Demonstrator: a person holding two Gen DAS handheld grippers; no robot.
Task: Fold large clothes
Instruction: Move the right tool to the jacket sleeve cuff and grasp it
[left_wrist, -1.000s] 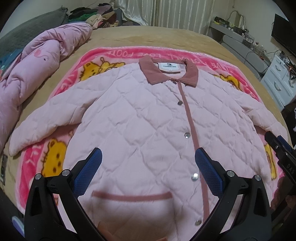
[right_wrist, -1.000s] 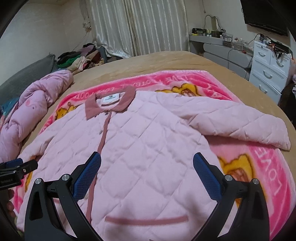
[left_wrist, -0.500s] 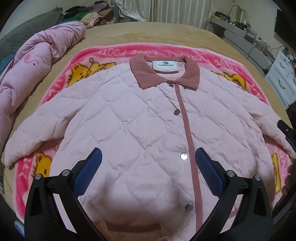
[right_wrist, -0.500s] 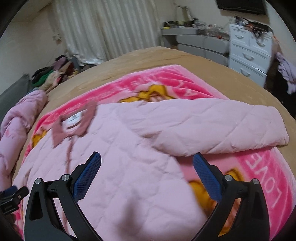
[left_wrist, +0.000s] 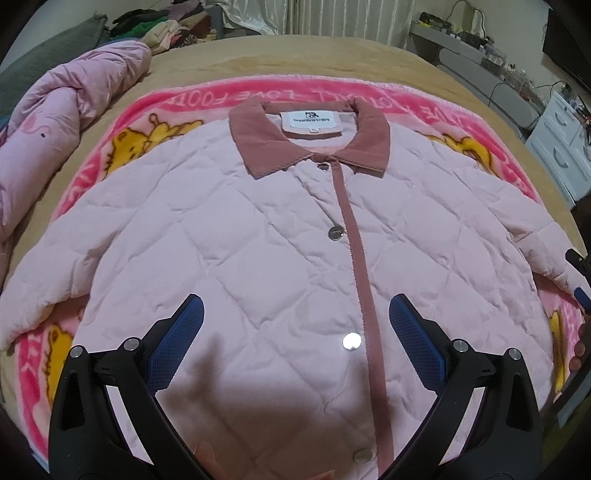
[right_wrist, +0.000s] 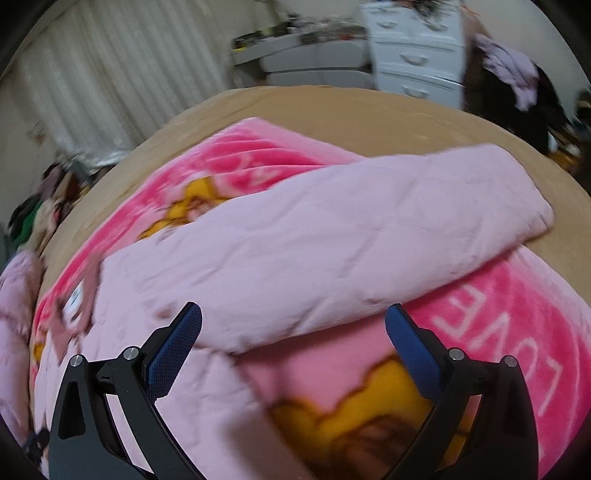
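Both tools have shifted since a moment ago: the left tool has pushed forward up the jacket's front, so the collar now looms closer, while the right tool has swung off toward the outstretched sleeve. Its view is blurred with the motion.

The pink quilted jacket lies face up and buttoned on a bright pink cartoon blanket spread over the bed. Its dusty-rose collar points toward the far side, a white label showing inside it, and a matching rose placket runs down the middle beside silver snap buttons. One sleeve stretches out flat across the blanket, its cuff end reaching onto the tan bedcover.

The left tool hovers just above the jacket's chest, jaws wide apart and gripping nothing. The right tool hangs over the underside edge of the sleeve near the armpit, jaws likewise spread — no cloth between them.

A crumpled pink quilt is heaped along the left side of the bed, with a pile of clothes beyond it. Pale curtains hang at the back, and a white chest of drawers stands off to the right.
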